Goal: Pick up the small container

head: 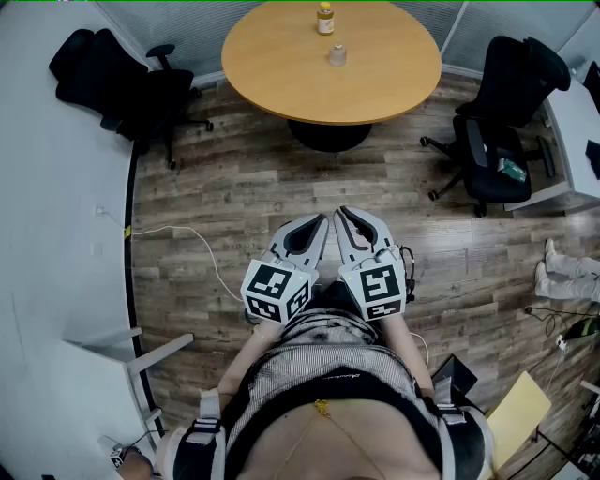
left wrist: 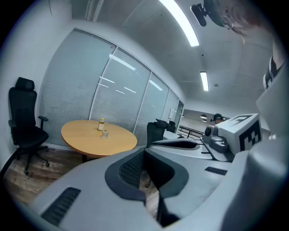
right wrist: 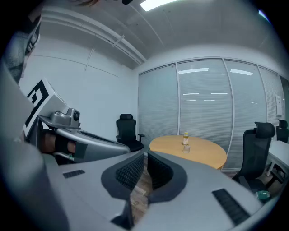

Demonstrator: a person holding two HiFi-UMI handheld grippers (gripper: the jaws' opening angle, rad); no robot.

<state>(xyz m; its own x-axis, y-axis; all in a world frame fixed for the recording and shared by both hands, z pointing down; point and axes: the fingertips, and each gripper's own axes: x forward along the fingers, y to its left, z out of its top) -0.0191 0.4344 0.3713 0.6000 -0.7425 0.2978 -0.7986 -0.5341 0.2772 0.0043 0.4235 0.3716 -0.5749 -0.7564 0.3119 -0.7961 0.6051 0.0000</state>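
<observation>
- The small clear container (head: 337, 56) stands on the round light-wood table (head: 272, 84), just in front of a yellow-capped bottle (head: 325, 18). It may be a glass jar, but it is too small to tell.
- You hold your left gripper (head: 317, 227) and right gripper (head: 347, 219) side by side at your waist, well apart from the table.
- Both have their jaws pressed together on nothing, a resting carry.
- Judged from here, you must walk up first, then spread one pair.
</observation>
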